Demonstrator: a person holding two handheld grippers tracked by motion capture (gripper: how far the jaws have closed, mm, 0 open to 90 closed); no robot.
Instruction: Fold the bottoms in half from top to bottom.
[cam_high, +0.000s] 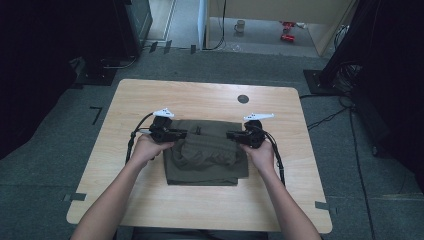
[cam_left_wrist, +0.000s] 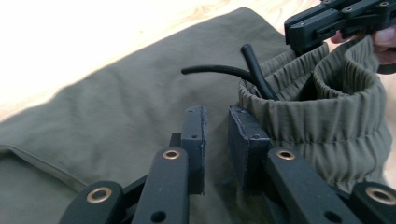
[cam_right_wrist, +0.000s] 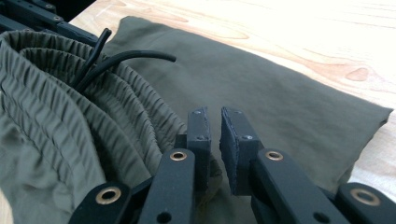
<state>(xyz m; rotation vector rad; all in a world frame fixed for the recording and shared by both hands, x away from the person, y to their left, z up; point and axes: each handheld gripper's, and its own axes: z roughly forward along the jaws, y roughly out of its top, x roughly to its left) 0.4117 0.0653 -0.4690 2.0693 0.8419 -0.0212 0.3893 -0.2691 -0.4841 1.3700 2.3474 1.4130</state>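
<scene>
Person's forearms entering from the table's (cam_high: 150, 95) near edge, folded olive drawstring trousers (cam_high: 202, 155) at table centre, left gripper (cam_high: 181, 134) and right gripper (cam_high: 231, 135) each pinching the gathered elastic waistband (cam_left_wrist: 327, 116), jaws nearly closed, black drawstring (cam_right_wrist: 116, 60) poking up, grommet hole (cam_high: 243, 99) beyond.
</scene>
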